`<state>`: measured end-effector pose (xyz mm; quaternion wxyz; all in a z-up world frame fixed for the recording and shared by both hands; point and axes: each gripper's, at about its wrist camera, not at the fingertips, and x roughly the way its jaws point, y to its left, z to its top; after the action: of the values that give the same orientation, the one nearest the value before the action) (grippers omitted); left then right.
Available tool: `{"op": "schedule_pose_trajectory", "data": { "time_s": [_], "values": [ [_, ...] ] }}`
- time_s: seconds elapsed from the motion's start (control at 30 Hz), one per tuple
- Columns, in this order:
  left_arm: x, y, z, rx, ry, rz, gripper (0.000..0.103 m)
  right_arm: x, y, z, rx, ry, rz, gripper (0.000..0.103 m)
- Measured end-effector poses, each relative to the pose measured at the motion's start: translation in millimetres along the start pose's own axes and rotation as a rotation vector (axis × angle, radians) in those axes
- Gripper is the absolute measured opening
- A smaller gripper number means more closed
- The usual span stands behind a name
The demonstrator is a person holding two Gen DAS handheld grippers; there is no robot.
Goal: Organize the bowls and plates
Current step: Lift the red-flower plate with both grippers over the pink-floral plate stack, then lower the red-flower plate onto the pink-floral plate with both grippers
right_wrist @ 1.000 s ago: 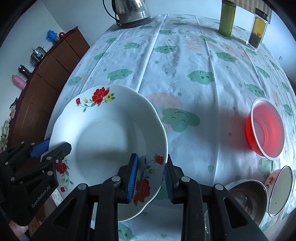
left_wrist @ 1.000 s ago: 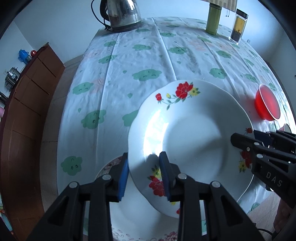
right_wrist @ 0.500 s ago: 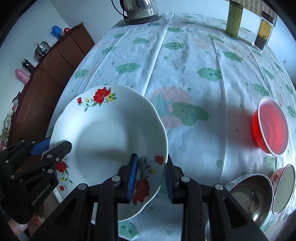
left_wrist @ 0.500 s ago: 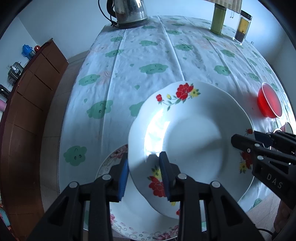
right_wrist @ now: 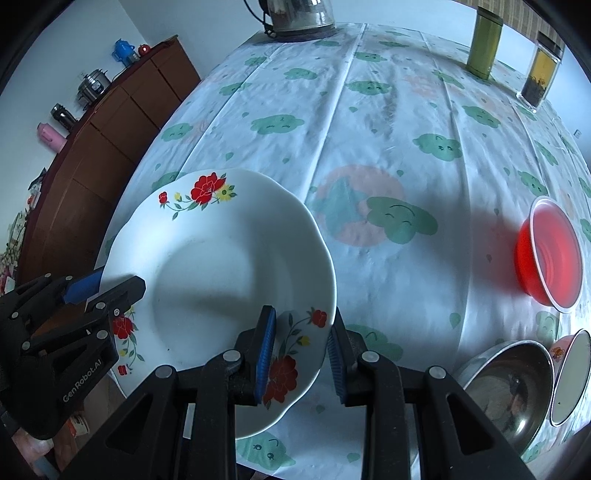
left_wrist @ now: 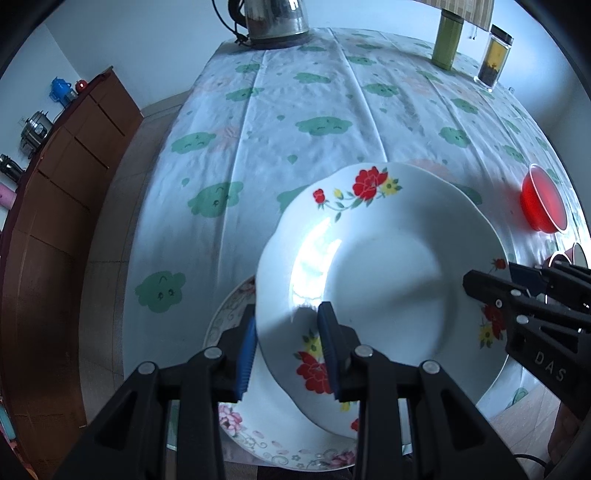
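1. The left gripper point(left_wrist: 288, 347) is clamped on the near-left rim of the white plate with red flowers point(left_wrist: 388, 280). One blue pad lies on the upper face and the other under the rim. The right gripper point(right_wrist: 301, 354) is clamped in the same way on the opposite rim of this plate. I judge that two grips on opposite sides keep such a wide, smooth plate level, where one grip alone would let it tip.

2. The flowered plate is in the air above the near edge of the table point(left_wrist: 332, 110), and it is empty. Directly below it, in the left wrist view, lies a second plate with a pink floral border point(left_wrist: 236, 424); only its near and left rim shows. It seems the held plate is meant to be stacked on this one, but it does not yet rest on it as far as I can tell.

3. To the right, near the table edge, stands a steel bowl point(right_wrist: 506, 391), and touching or just beside it a small bowl with a flower pattern point(right_wrist: 569, 376). Both look empty.

4. A little farther on the right stands a red bowl point(right_wrist: 550, 254), apart from the others and also empty.

5. At the far side of the table stand a kettle point(left_wrist: 273, 18), a green canister point(right_wrist: 484, 42) and a clear jar point(right_wrist: 541, 74) with something dark in the bottom. These probably do not belong to the sorting.
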<state>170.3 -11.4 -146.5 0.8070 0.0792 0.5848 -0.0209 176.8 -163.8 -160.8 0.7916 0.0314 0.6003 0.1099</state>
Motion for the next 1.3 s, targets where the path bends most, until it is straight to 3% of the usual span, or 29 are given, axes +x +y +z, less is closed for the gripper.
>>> {"op": "schedule_pose_trajectory", "data": {
  "time_s": [0.87,1.3],
  "values": [
    [11,43,-33,-0.09,0.047,0.024,0.031,17,48,-18,-0.123,0.051,0.034,0.03],
    [18,46,-44,-0.103,0.068,0.03,0.032,26,57,-29,-0.162,0.075,0.034,0.03]
  ]
}}
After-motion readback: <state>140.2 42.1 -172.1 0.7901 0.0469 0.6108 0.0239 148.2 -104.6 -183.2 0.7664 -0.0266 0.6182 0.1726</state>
